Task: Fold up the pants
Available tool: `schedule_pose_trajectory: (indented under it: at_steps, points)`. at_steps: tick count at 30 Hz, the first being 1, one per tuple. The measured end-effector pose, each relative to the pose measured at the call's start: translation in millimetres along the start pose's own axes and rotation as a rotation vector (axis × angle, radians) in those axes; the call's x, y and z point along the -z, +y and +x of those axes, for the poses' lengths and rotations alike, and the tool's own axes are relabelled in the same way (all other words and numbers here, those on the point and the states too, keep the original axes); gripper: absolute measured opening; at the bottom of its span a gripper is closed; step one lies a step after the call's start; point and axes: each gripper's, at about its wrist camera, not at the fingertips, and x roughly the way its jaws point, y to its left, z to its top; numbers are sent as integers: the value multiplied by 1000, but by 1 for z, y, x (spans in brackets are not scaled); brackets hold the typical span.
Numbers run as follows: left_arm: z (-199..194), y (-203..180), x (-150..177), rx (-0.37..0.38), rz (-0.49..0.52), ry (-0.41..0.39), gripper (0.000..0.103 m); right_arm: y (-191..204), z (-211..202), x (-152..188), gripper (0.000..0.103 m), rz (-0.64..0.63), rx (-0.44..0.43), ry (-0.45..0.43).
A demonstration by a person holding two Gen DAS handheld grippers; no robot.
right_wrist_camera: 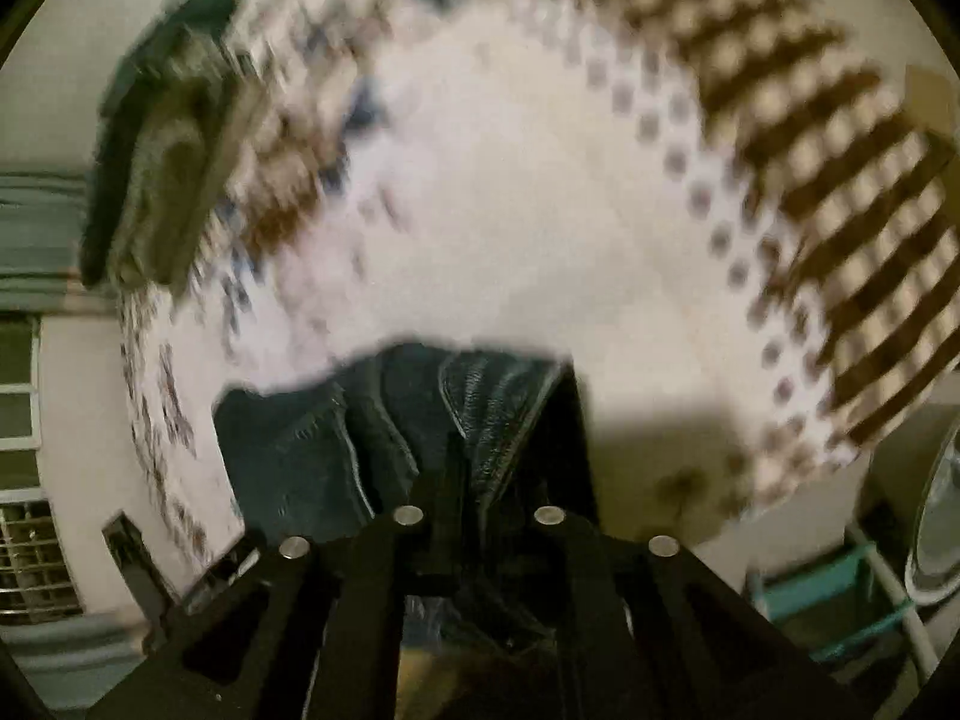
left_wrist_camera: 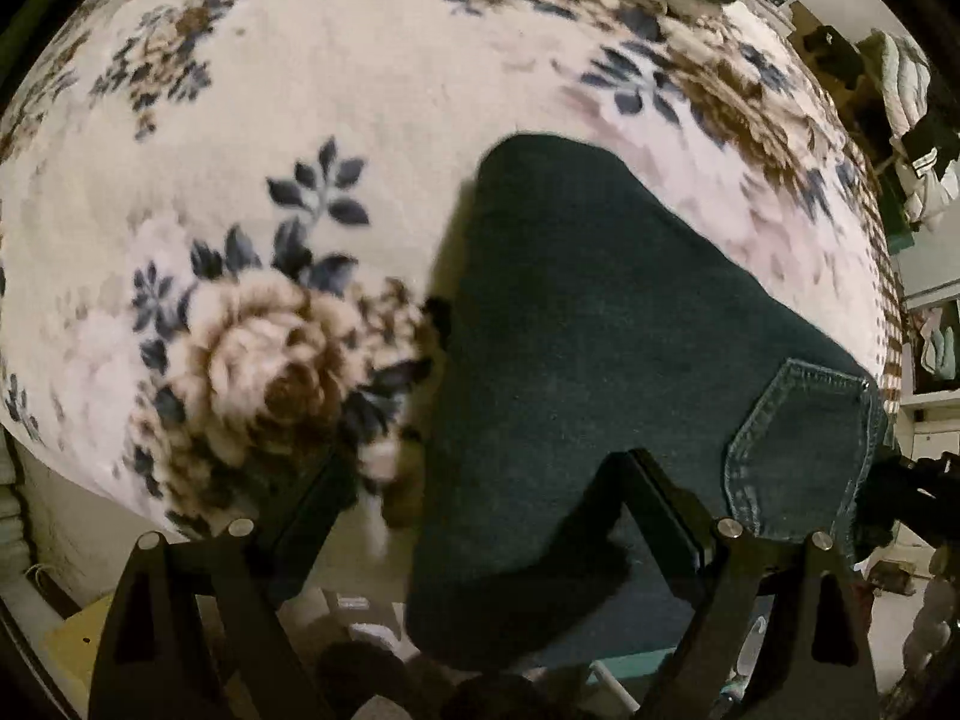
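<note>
Covering most of the left wrist view, a floral blanket spreads over a bed: cream ground, brown roses, dark blue leaves, with a brown checked border along the right edge. The right wrist view shows the same blanket blurred, its checked border curving across the upper right.

Pants: dark denim, lying on the blanket right of centre in the left wrist view. A narrower end points away from the camera; the wider part hangs over the near edge of the bed. A stitched back pocket shows at the right side. In the right wrist view the pants appear bunched, with seams and a fold edge visible just ahead of the fingers.

Folded bedding: a greenish stack at the far edge of the blanket, left side of the right wrist view, blurred.

Left gripper: fingers spread wide apart, one over the blanket's near edge, the other over the denim beside the pocket; they close on nothing.

Right gripper: fingers drawn close together with denim gathered between them, holding the pants.

Teal stand: low at the right of the right wrist view, off the bed.
</note>
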Motion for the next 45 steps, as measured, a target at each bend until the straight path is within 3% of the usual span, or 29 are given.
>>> schedule_pose_trajectory:
  at_steps: [3,5,8,11,13,15,16,17,18,20,22,25,28,34,35,37,42,45]
  points:
    - [2,1,4,13,-2,6,92,1,-12,13,47,-5,-39,-15]
    - [0,1,8,8,6,6,92,-9,-22,30,66,57,-76,-29]
    - [-1,0,12,9,10,7,92,-27,-19,56,76,154,-100,-12]
    - [1,-2,15,14,7,17,92,-49,11,76,84,288,-147,35]
    - [3,-2,16,13,7,23,92,-59,32,81,84,374,-232,17]
    - [3,-1,17,16,3,24,92,-66,53,82,81,471,-309,32]
    - [3,-1,17,20,0,24,92,-70,57,83,65,534,-331,-3]
    - [3,-1,18,23,-2,24,92,-69,57,82,58,539,-320,-14]
    - [3,0,19,23,-1,24,92,-64,53,82,53,513,-293,-39]
    - [5,-2,20,22,1,23,92,-42,29,85,31,353,-288,-147]
    - [8,-3,22,29,2,26,92,-27,9,89,28,204,-273,-202]
    - [13,-2,26,28,0,39,92,-31,23,87,30,117,-146,-119]
    - [14,0,29,33,-10,46,92,-41,25,83,50,137,-135,-50]
    - [13,0,35,39,-10,43,92,-61,-14,84,56,223,-179,-158]
    - [14,1,36,42,-14,44,92,-68,-13,82,49,262,-193,-174]
    - [16,1,37,46,-15,45,92,-76,-18,84,18,293,-198,-213]
    - [14,2,40,58,6,47,92,-47,-47,92,15,184,-98,-299]
    - [12,5,41,47,18,54,92,-57,-29,91,15,174,7,-251]
